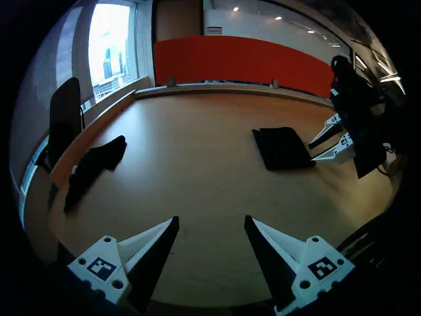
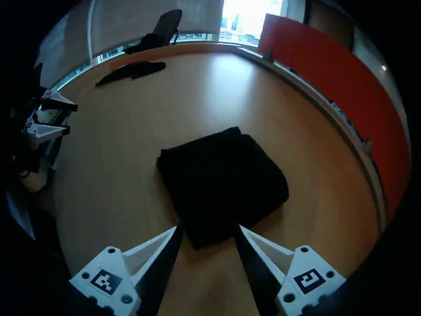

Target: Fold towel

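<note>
A folded black towel (image 2: 221,181) is seen lying flat on the wooden table (image 2: 131,158). The right gripper (image 2: 208,229) is held spread, with its fingertips set on either side of the towel's near edge; whether the cloth is touched cannot be told. The left gripper (image 1: 211,224) is likewise held spread above bare tabletop, well apart from the towel. A second dark cloth (image 1: 94,166) is seen crumpled by the table's edge, near a chair (image 1: 66,118)

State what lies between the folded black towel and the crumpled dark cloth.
Bare table separates folded towel from crumpled cloth, clearest in the left gripper view.
</note>
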A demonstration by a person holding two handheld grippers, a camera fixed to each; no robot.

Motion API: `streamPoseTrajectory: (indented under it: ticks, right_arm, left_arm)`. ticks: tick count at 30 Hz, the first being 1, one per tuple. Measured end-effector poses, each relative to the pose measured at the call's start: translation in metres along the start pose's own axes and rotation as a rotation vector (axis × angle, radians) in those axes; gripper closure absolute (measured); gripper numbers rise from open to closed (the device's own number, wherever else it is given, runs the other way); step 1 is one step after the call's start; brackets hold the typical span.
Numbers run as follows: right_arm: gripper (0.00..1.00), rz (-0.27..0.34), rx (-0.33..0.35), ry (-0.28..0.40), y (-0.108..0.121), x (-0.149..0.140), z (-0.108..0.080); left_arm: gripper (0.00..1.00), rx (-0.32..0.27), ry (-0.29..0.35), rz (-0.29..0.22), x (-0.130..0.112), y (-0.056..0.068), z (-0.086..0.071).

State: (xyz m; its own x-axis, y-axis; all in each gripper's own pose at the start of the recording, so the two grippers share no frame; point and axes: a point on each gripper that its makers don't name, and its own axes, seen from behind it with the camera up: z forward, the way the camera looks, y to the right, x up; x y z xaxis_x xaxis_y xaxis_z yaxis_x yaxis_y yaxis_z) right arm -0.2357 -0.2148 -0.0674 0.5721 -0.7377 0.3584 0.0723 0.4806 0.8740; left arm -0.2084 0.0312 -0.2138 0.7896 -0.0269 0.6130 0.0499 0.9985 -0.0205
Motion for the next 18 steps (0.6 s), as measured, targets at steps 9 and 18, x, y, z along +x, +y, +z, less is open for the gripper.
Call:
streamPoseTrajectory:
  ticks: [9,18]
  right_arm:
    - [0.30,0.025,-0.005,-0.022,-0.003,-0.016,0.002]
    - [0.52,0.055,0.001,-0.033,-0.007,-0.025,0.006]
  left_arm:
    - [0.08,-0.004,-0.001,-0.001,-0.001,0.004,0.000]
    - [0.08,-0.004,-0.002,-0.003,-0.003,0.004,0.000]
